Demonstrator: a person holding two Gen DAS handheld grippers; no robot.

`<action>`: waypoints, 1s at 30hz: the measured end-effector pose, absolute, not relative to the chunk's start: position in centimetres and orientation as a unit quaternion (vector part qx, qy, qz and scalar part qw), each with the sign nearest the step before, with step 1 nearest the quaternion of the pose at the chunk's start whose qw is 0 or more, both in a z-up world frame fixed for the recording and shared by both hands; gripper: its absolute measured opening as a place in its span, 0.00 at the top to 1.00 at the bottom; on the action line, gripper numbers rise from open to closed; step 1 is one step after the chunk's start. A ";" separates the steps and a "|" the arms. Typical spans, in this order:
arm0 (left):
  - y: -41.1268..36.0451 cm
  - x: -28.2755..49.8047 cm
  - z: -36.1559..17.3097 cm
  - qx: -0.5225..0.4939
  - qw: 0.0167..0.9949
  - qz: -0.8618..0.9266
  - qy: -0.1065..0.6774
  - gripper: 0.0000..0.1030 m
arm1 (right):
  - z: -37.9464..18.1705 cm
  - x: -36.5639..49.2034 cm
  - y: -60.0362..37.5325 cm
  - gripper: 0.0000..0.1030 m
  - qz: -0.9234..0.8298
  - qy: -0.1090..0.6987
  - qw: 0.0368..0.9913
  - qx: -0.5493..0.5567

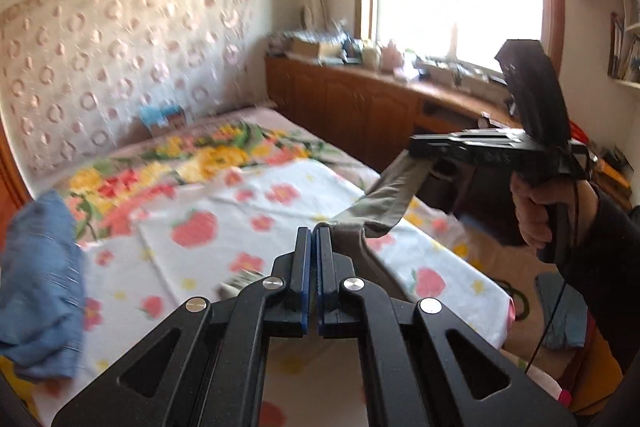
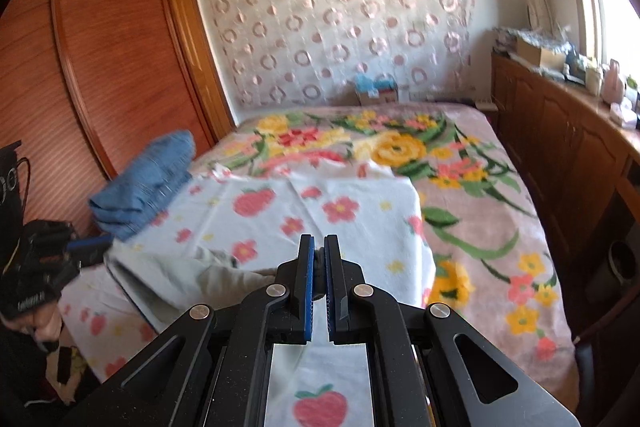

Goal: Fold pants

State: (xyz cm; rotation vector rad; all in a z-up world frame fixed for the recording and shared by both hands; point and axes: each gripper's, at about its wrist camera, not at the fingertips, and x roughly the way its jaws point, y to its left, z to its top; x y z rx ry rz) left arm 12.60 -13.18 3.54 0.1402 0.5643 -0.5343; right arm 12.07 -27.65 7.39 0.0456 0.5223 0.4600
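Note:
Grey-beige pants [image 1: 384,203] hang above the bed, stretched between both grippers. My left gripper [image 1: 314,233] is shut on one edge of the pants. My right gripper shows in the left wrist view [image 1: 416,149], shut on the other end of the cloth, held higher at the right. In the right wrist view my right gripper [image 2: 319,247] is shut with a bit of fabric between its pads, and the pants [image 2: 208,273] trail down and left toward my left gripper [image 2: 94,243].
A white strawberry-print sheet [image 2: 320,211] lies over a floral blanket [image 2: 472,195] on the bed. Folded blue jeans [image 2: 148,179] sit at the bed's left edge by a wooden wardrobe [image 2: 100,75]. Wooden cabinets [image 1: 360,107] with clutter stand under the window.

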 end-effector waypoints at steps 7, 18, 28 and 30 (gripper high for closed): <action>-9.2 13.7 6.2 0.052 0.939 -0.236 0.244 0.97 | 9.6 10.6 -25.7 0.96 0.250 0.233 0.940 0.000; -5.5 12.3 -0.4 0.042 0.935 -0.199 0.290 0.97 | 0.3 7.6 -21.5 0.96 0.300 0.324 0.897 0.006; -4.8 12.2 -6.6 0.030 0.920 -0.187 0.344 0.97 | -7.0 7.1 -20.2 0.96 0.265 0.380 0.885 0.046; -4.9 12.1 -7.2 0.029 0.918 -0.187 0.348 0.97 | -7.4 7.0 -20.2 0.91 0.242 0.381 0.891 0.041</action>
